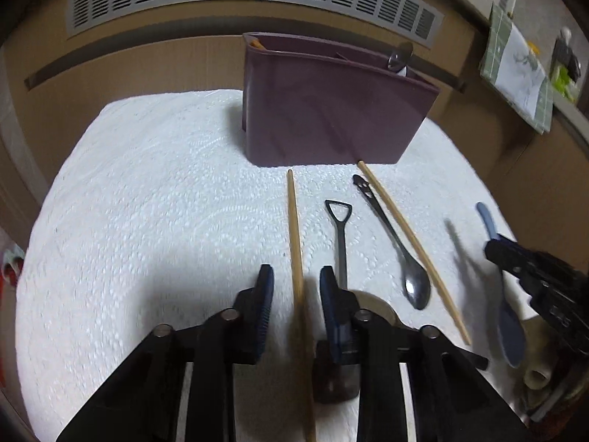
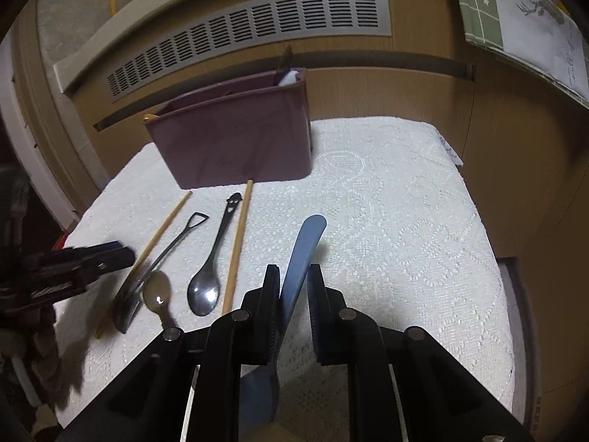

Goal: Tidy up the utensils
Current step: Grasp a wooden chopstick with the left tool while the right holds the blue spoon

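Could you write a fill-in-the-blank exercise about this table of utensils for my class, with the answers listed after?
1. The left gripper has a wooden ___ between its fingers.
2. The blue spatula sits between the fingers of the ___ gripper.
3. The purple holder stands on a ___ cloth.
4. The metal spoon lies beside the second chopstick with its bowl pointing ___ the holder.

Answers: chopstick; right; white; away from

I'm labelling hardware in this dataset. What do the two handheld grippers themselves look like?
Both match. The left gripper and the right gripper have matte black angular linkage arms joined by round silver pivot pins. Each ends in two flat upright fingers faced with dark blue ribbed pads. No cables, markings or sleeves are visible.
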A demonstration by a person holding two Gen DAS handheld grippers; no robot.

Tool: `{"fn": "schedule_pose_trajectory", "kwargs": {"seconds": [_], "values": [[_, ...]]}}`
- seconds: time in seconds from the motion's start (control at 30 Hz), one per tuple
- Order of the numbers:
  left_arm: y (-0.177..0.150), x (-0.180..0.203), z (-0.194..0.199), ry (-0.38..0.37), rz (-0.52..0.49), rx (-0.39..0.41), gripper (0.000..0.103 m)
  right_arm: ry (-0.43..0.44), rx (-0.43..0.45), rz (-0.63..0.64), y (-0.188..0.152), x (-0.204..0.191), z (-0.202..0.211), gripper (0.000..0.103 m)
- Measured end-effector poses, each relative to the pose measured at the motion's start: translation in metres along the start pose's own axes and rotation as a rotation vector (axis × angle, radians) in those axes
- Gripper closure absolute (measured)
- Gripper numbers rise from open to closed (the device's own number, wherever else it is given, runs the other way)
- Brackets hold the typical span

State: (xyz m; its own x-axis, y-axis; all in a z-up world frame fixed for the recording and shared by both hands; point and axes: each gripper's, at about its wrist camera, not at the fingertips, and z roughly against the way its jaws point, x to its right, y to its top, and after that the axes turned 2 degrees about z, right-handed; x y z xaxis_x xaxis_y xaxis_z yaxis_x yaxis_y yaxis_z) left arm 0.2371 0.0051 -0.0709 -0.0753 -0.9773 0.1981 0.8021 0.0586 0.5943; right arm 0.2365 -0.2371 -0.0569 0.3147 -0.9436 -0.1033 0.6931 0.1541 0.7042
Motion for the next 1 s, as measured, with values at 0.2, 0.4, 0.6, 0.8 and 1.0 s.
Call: {"fn": "schedule_pose_trajectory", "kwargs": {"seconds": [0.2,0.4,0.6,0.8,1.0], "values": [[0.003,0.011,-0.013,0.046,-0.059,-0.029,0.085,0.014,0.018,0.001,-0.003,0.001,-0.001,0.094],[-0.001,0.008,-0.01,0.082,-0.079,-0.025,0.091,0.013,-0.01,-0.016,-0.005,0.007,-0.01,0.094],[-0.013,-0.019,0.004,0.125,-0.029,-0.03,0.091,0.006,-0.085,-0.057,-0.009,0.013,-0.014,0.089],[-0.026,-0.037,0.018,0.063,0.048,-0.058,0.09,0.03,-0.135,-0.063,-0.011,0.007,-0.021,0.081],[-0.023,-0.035,0.014,0.057,0.074,-0.061,0.09,-0.064,-0.18,0.041,0.002,-0.018,-0.042,0.079]]}}
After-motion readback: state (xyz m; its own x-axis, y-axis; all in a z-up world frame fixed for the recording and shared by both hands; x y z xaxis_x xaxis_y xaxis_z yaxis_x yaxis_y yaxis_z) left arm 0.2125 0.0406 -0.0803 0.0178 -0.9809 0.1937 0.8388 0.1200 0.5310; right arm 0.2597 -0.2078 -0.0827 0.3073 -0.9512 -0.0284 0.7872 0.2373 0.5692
